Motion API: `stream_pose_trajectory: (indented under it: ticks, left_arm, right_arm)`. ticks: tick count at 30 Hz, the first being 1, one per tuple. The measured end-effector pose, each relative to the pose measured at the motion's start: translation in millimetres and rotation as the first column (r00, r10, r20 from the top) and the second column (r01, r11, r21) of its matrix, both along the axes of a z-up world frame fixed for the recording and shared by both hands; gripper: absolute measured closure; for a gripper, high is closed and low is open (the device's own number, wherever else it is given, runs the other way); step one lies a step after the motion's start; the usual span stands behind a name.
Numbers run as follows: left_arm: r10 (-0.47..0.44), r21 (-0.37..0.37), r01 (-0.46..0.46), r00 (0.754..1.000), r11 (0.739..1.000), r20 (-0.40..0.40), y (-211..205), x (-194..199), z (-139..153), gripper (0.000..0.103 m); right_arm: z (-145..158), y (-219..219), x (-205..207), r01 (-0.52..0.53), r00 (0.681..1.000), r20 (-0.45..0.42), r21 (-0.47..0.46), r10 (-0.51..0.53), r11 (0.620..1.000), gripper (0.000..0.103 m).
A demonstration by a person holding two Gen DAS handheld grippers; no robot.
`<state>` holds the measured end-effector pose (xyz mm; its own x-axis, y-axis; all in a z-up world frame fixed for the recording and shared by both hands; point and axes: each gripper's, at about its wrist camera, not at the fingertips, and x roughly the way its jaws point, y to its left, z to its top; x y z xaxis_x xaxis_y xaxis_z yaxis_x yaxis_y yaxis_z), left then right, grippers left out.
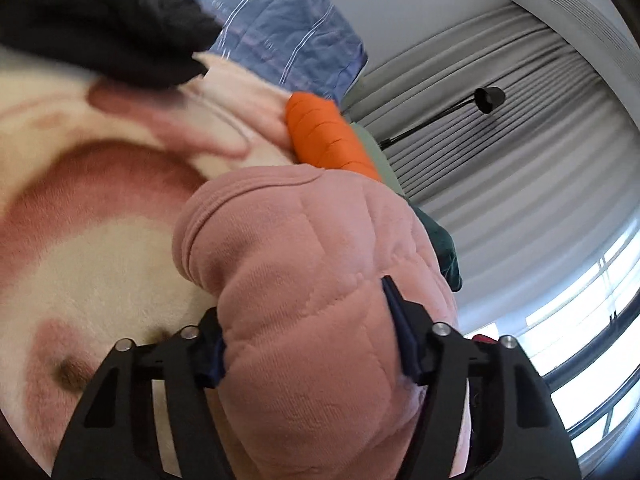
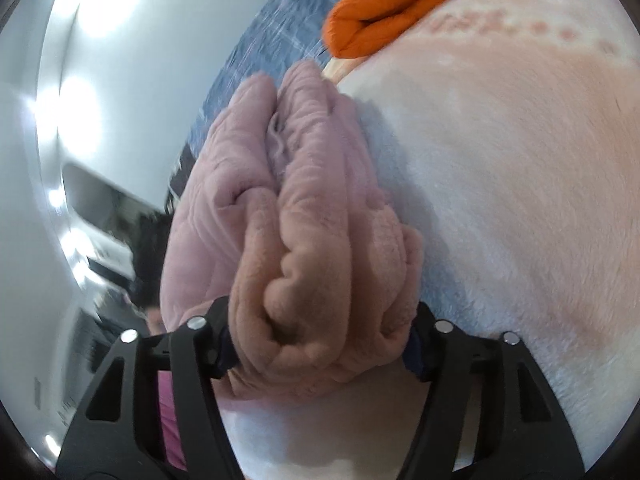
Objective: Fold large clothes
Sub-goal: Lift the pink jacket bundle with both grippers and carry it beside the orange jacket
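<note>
A thick pink fleece garment (image 1: 304, 240) lies folded into a bulky bundle on a cream and pink plush blanket (image 1: 100, 240). My left gripper (image 1: 304, 328) is shut on one end of the bundle, whose fabric fills the whole gap between the fingers. In the right wrist view the same pink garment (image 2: 312, 200) shows several stacked folds. There my right gripper (image 2: 320, 344) is shut on the bunched edges, with both pads pressed into the fleece. The plush blanket (image 2: 500, 160) spreads to the right of it.
An orange padded garment (image 1: 324, 136) (image 2: 384, 12) lies just beyond the pink bundle. A black garment (image 1: 108, 20) sits at the upper left on blue striped bedding (image 1: 280, 20). Grey curtains (image 1: 520, 140), a black lamp (image 1: 488, 98) and a bright window (image 1: 580, 340) stand to the right.
</note>
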<state>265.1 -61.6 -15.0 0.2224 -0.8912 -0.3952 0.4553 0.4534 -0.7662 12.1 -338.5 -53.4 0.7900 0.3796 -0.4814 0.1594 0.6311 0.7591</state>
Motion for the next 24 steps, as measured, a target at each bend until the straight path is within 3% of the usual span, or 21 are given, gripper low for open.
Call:
stream_pose_trajectory:
  ticks: [5,8,11,15,18,21,23,24]
  left_arm:
    - [-0.033,0.063,0.022,0.983,0.998,0.180,-17.6,-22.2,57.3,0.042]
    - [-0.049,0.101,0.021,0.959,0.995,0.279,-33.6,-26.6,102.2,0.042]
    - [-0.052,0.116,0.012,0.936,0.993,0.349,-43.5,-12.1,146.7,0.042]
    - [-0.020,0.149,-0.048,0.906,0.988,0.423,-67.5,40.1,201.7,0.041]
    - [0.022,0.204,-0.128,0.891,0.971,0.453,-84.3,77.8,221.5,0.040]
    - [0.043,0.263,-0.190,0.876,0.946,0.480,-103.3,122.2,217.8,0.037]
    - [0.094,0.303,-0.275,0.862,0.912,0.498,-116.1,155.2,209.4,0.034]
    - [0.141,0.321,-0.341,0.848,0.884,0.511,-122.9,172.3,201.3,0.030]
  right_arm:
    - [31.4,8.1,0.5,-0.059,0.998,0.009,-0.161,0.062,0.985,0.051]
    - [54.4,4.3,11.3,-0.059,0.997,0.041,-0.174,0.067,0.983,0.051]
    - [82.3,-6.7,36.0,-0.034,0.993,0.108,-0.206,0.057,0.978,0.051]
    - [109.9,-28.2,99.7,0.013,0.984,0.178,-0.199,0.024,0.980,0.051]
    - [114.8,-45.3,153.1,0.062,0.979,0.203,-0.164,-0.027,0.984,0.051]
    - [105.3,-56.3,205.0,0.104,0.977,0.200,-0.137,-0.075,0.985,0.051]
    - [85.9,-62.2,245.8,0.134,0.978,0.173,-0.072,-0.120,0.988,0.050]
    - [71.7,-65.6,266.5,0.183,0.973,0.147,-0.024,-0.177,0.983,0.049]
